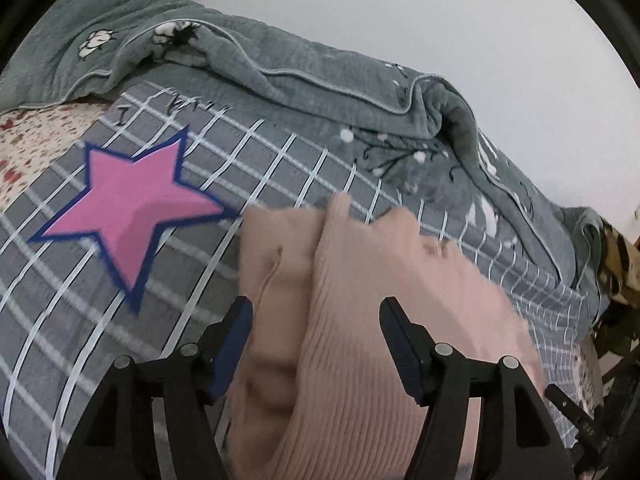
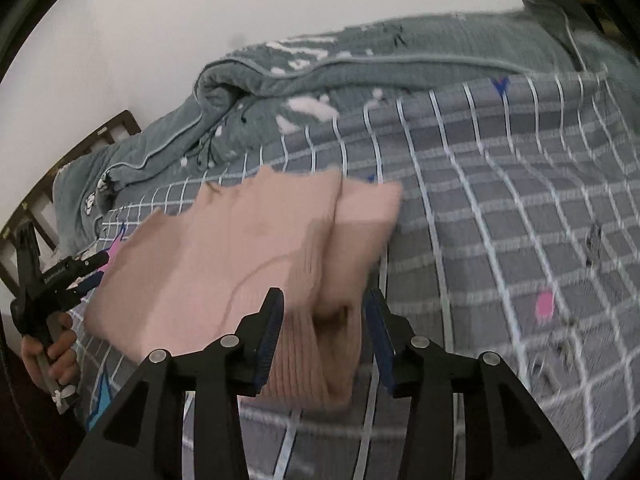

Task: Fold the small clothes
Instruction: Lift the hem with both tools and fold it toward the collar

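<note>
1. The bed point(image 1: 60, 340), spread with a grey checked sheet bearing a pink star point(image 1: 132, 204), carries everything; a rumpled grey-green quilt point(image 1: 320, 92) lies bunched along its far edge by the wall.
2. The pink ribbed knit garment point(image 1: 360, 300) lies on the sheet at the near edge of the bed, already doubled over itself with layered folds showing, so the folding looks partly done; squaring and a final fold seem left.
3. The left tool point(image 1: 316, 348) stands with jaws apart, the garment between them, pads not pressing.
4. The right tool point(image 2: 324, 336) is likewise apart, straddling a folded edge of the knit without clamping.
</note>
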